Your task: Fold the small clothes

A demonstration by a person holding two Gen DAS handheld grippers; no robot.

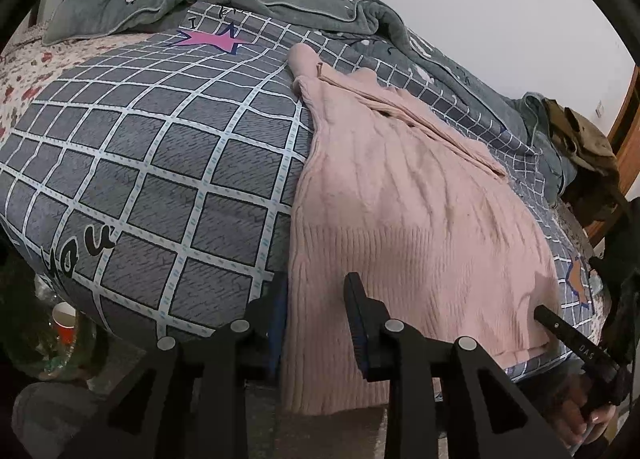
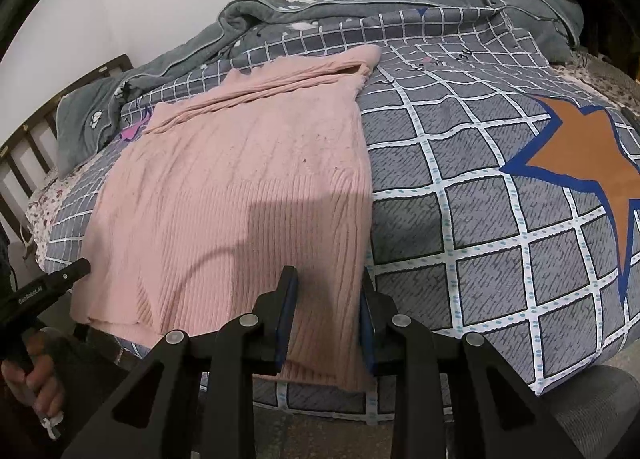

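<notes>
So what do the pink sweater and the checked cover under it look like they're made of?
Pink sweater: soft knit, likely wool or acrylic; cable pattern and ribbed hem show. Checked duvet cover: smooth matte woven cloth, probably cotton or polyester, with a printed grid and stars.

Evenly lit, soft indoor light, no glare. Strong fisheye bending toward the edges, black vignette in the corners. A broad soft shadow across the lower pink sweater point(image 2: 240, 187), with a thin curved shadow line beside it. Sharp focus on the checked quilt point(image 1: 160, 147); dim and murky at lower left in the left view, perhaps a red cup point(image 1: 64, 322).
</notes>
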